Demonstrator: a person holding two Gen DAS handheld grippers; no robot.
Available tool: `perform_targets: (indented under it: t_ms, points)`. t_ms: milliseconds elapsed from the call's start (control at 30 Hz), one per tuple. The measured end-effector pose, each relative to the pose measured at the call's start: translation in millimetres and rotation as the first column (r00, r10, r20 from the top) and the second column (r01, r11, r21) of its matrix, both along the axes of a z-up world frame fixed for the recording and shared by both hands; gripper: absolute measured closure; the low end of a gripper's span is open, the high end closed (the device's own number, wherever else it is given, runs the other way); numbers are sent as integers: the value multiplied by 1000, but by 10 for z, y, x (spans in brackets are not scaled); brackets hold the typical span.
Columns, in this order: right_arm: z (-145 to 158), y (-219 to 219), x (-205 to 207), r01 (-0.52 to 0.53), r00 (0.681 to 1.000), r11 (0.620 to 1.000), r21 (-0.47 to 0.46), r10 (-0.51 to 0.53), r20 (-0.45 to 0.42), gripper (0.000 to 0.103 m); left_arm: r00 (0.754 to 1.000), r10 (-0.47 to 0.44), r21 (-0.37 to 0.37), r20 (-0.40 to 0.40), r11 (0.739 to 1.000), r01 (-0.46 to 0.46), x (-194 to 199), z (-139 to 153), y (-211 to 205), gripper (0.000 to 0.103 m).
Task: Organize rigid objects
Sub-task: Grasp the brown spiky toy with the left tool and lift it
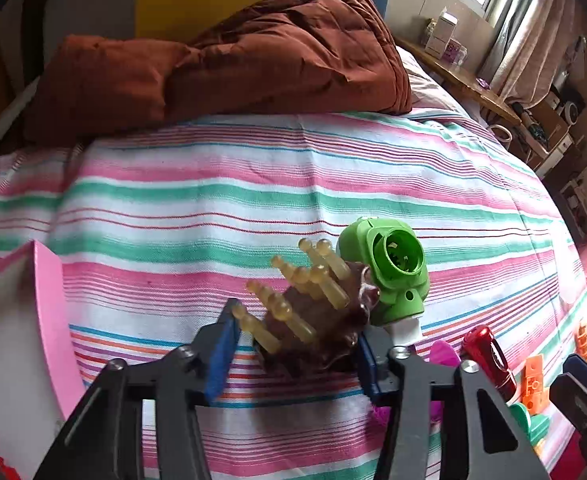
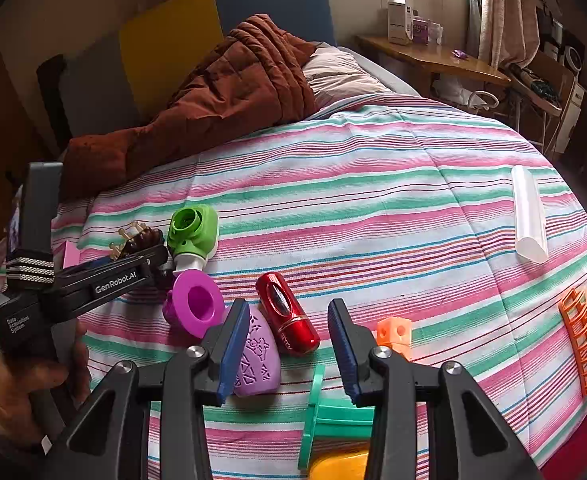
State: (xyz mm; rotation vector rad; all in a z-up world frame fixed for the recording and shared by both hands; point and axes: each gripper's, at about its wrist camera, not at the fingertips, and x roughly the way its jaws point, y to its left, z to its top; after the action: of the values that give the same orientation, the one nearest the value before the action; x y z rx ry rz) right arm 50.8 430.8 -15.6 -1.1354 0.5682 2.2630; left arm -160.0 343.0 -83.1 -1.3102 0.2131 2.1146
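While the left hand-held gripper [image 1: 293, 344] brackets a brown hair claw [image 1: 313, 320], the right [image 2: 289, 344] gapes (holding nothing).

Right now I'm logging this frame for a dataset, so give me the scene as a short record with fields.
surface: striped bedsheet
left gripper: jaws either side of the brown hair claw clip, not visibly clamped
right gripper: open, empty, over the toys
beside clip: green toy, touching it
between right fingers: red capsule, purple patterned piece
left of those: magenta ring
right side: orange cube, orange comb clip, white tube
background: brown quilt
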Motion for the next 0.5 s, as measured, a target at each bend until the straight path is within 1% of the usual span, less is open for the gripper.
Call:
perform_targets:
  t_ms: [33, 133, 200, 400, 500]
  points:
    - [-4, 2, 0, 1, 1000, 1000, 1, -1, 1, 62, 1000, 3, 4, -13, 1000, -3, 20, 7, -24, 57]
    - [-8, 9, 1, 7, 1000, 1000, 4, -7, 1, 62, 1000, -4, 12, -18, 1000, 5, 113, 53, -98, 57]
    - [-14, 15, 7, 10, 1000, 1000, -1, -10, -2, 62, 999, -13, 13, -49, 1000, 14, 220, 145, -178, 57]
    - [-35, 5, 7, 1, 1000, 1000, -12, -1, -10, 62, 992, -27, 56, -123, 998, 34, 605, 545, -570, 57]
    - [-15, -28, 9, -23, 999, 1000, -19, 22, -40, 62, 987, -34, 80, -156, 996, 46, 816, 709, -826, 57]
